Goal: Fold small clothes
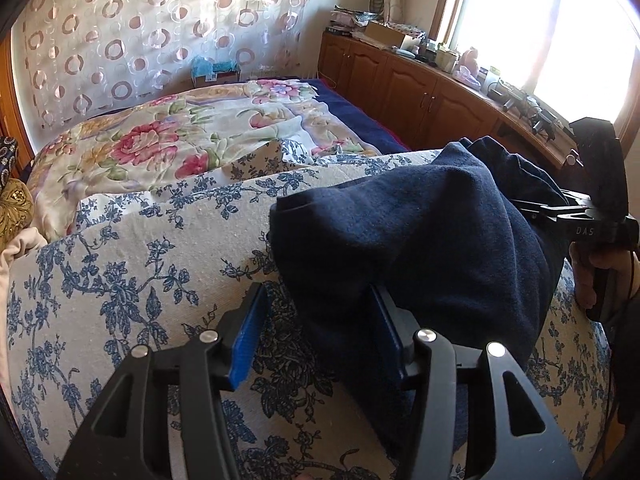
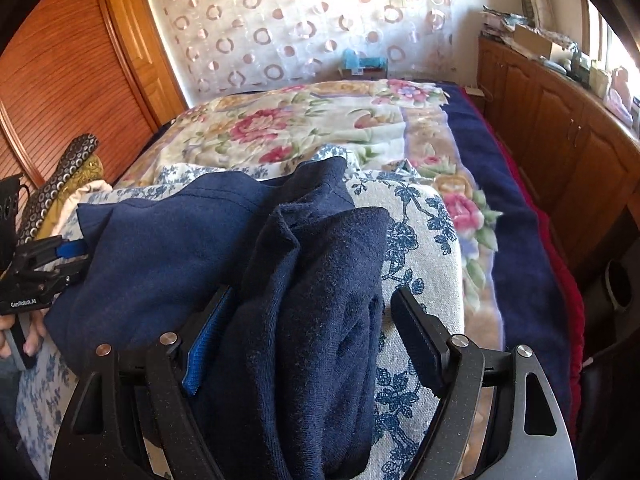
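Left gripper (image 1: 320, 332): jaws apart, navy garment (image 1: 420, 240) against one pad.
Right gripper (image 2: 308, 340): jaws apart around a bunched fold.
Garment position: on the blue-floral sheet (image 1: 140, 260), half folded.
Technique: probably pinch both corners evenly, then lay the edge flat.

Left gripper (image 1: 320, 320) low, pointing forward, jaws spread wide, blue pads (image 1: 246, 344) facing in. Right gripper (image 2: 316, 324) also low, jaws apart, nothing clamped. Each sits at the other's side edge, held by a bare hand (image 1: 588, 276) on the handle; left hand (image 2: 24, 336) likewise.
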The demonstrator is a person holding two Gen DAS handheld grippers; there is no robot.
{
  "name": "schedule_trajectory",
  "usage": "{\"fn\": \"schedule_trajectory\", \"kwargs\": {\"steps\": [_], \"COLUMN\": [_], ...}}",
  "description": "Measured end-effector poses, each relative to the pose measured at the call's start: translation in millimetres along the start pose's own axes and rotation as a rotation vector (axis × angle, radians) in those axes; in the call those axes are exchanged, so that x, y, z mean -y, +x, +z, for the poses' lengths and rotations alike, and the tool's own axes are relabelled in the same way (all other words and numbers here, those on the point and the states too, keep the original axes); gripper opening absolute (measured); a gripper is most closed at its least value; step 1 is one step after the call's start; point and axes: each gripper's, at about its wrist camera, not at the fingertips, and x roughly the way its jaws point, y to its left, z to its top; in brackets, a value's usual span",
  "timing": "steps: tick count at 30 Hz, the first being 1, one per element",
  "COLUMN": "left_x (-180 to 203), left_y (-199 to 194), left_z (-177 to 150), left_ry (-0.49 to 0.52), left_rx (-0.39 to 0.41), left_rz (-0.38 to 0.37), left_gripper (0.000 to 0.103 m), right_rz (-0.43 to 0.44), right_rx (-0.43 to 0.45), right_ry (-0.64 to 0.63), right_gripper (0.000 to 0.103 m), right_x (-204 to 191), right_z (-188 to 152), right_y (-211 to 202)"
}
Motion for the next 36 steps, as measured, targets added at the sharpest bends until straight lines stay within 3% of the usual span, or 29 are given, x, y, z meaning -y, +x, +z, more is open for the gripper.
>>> {"fn": "schedule_trajectory", "kwargs": {"steps": [13,18,21,25,28,36], "left_x": [-2.1,-7.6,-9.0,-7.5,-5.5,15.2], "left_y": [1.1,5.6,8.5,10.7,5.8,-22.4], "left_z": [3.5,13.7,17.4,19.8,18.6,18.9], "left_ry": [0.004,-0.035,-0.059,-0.081,-0.075,0.007], "left_rx": [-0.019,-0.053,-0.054,-0.053,-0.038,0.048], "left_rz": [-0.006,-0.049,-0.077,-0.146,-0.157,-0.09], "left_gripper": [0.052,0.052,0.052,0.029,0.018,0.012], "right_rz": [-0.025,-0.017,0.003,0.013,0.038,0.08], "right_rx": [-0.001,0.0,0.001,0.003,0.002,0.012], "right_ry": [-0.028,-0.031,-0.046,-0.057,-0.055,-0.089], "right_gripper": [0.08,0.077,0.07,0.062,0.053,0.027], "right_x": [-5.6,-6.2,-9.7,-12.8,-14.0,-21.6], "right_z": [-0.5,-0.4,-1.5,-2.7,-4.2,-6.6], "right_y": [2.5,2.5,3.0,3.4,3.0,-6.7]}}
